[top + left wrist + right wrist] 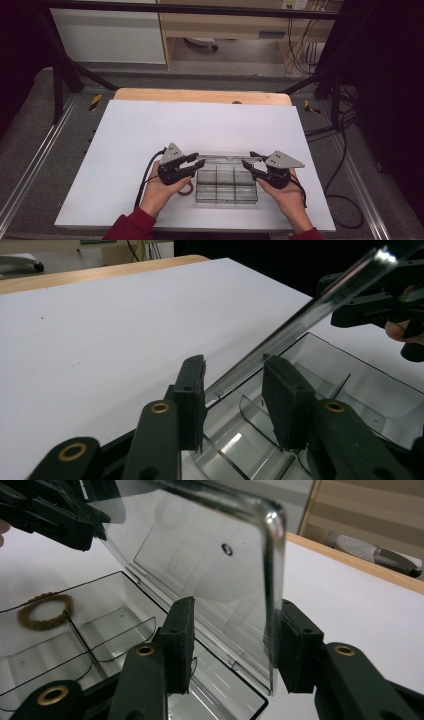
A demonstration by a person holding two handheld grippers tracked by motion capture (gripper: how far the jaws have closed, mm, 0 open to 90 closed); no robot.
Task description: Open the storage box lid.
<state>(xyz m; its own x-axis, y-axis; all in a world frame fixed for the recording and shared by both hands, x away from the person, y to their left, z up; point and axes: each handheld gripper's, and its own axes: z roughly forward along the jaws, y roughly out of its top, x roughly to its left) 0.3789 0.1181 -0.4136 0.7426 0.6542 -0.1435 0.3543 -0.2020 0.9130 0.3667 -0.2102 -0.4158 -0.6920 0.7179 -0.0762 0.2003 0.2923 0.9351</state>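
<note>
white table [150, 135]: clear compartment box [226, 192] near front edge, between both grippers; lid [200, 555] raised, its edge within open jaws of left gripper [235, 390] and right gripper [235, 640], neither clamped; brown ring [45, 611] beside box

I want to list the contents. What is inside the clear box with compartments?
The clear box stands open, lid raised, and the compartments in sight look empty. A brown ring shows through the wall and seems to lie outside, beside the box. The claws hide some compartments.
</note>
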